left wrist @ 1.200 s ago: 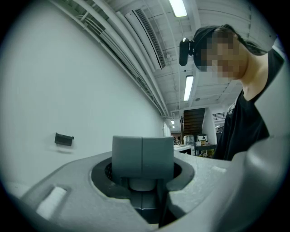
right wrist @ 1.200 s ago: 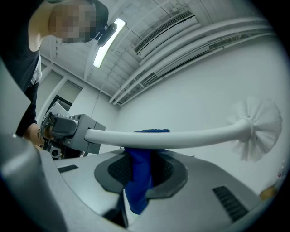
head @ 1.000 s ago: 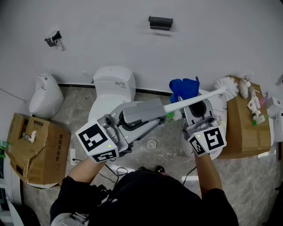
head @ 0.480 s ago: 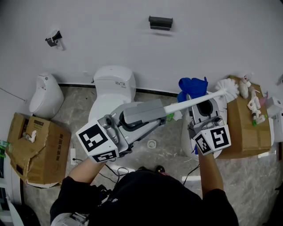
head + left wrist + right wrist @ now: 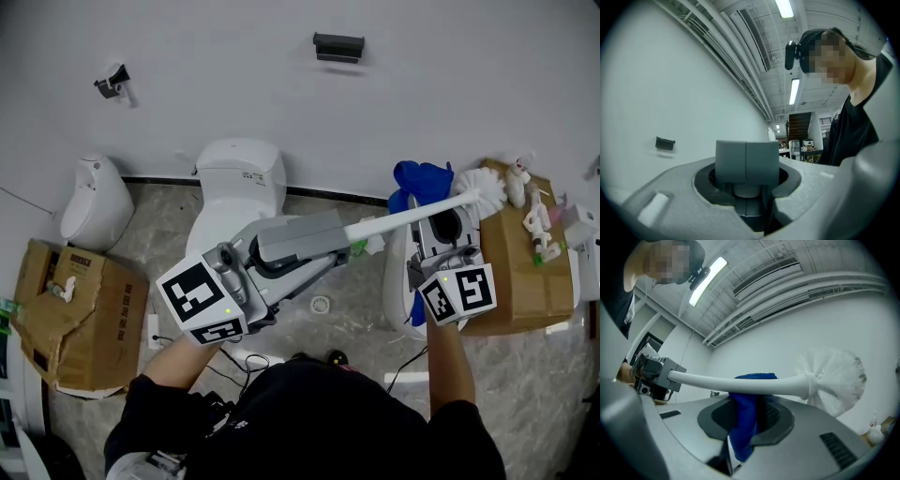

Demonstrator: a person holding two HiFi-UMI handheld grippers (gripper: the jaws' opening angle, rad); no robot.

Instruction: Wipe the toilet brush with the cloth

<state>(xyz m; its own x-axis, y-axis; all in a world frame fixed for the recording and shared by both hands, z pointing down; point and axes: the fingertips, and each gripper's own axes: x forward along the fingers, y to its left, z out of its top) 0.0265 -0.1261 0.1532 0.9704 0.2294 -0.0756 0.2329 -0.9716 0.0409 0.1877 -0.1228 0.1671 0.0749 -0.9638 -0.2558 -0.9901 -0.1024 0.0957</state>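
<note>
Head view: the left gripper (image 5: 339,236) clamps the toilet brush (image 5: 384,220) by its handle end. The right gripper (image 5: 439,208) sits just short of the bristles.
Left gripper view: the jaws are closed narrowly on the handle.
Right gripper view: the jaws pinch the blue cloth (image 5: 743,427), which presses against the handle crossing just ahead.

Left gripper (image 5: 337,236) points right, level. White brush (image 5: 403,218) handle comes out of its tip, clamped there. The handle slants up-right and the bristle head ends at the edge of the right box (image 5: 520,272). Right gripper (image 5: 439,214) points away from the person (image 5: 300,422). Blue cloth (image 5: 420,178) is bunched at its tip, touching the handle just short of the bristles. Toilet (image 5: 239,173) stands against the wall (image 5: 281,94), behind the left gripper. Urinal (image 5: 94,199) is far left, with the left box (image 5: 66,314) near it on the floor (image 5: 356,300). Small white items lie on the right box, too small to identify. Black bracket (image 5: 339,45) is high on the wall.
</note>
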